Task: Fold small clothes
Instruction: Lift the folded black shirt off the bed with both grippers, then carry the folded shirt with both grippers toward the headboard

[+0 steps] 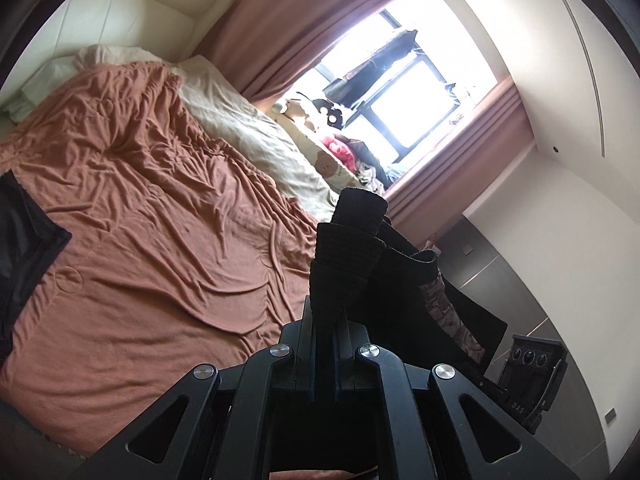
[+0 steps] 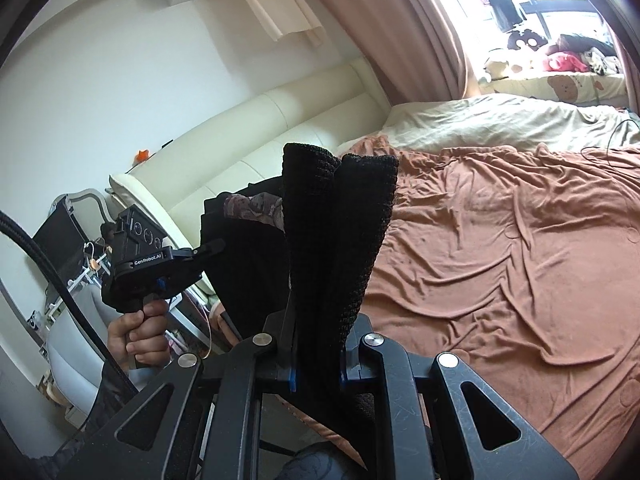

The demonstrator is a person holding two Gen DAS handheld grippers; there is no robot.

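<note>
A small black garment with a ribbed knit band (image 1: 348,248) is held up in the air between both grippers, above the bed's near edge. My left gripper (image 1: 325,332) is shut on one end of the band, which bunches upward out of its jaws. My right gripper (image 2: 318,332) is shut on the other end of the knit band (image 2: 340,232). The black cloth hangs between them, with a patterned brown patch (image 2: 252,208) showing. In the right wrist view a hand (image 2: 136,332) holds the left gripper (image 2: 208,248). The cloth hides both grippers' fingertips.
A wrinkled rust-brown sheet (image 1: 160,208) covers the bed, with a beige blanket (image 1: 248,128) beyond it. Another black garment (image 1: 24,248) lies at the bed's left edge. Soft toys (image 2: 560,60) sit by the window. A cream padded headboard (image 2: 280,128) and pink curtains (image 1: 288,28) border the bed.
</note>
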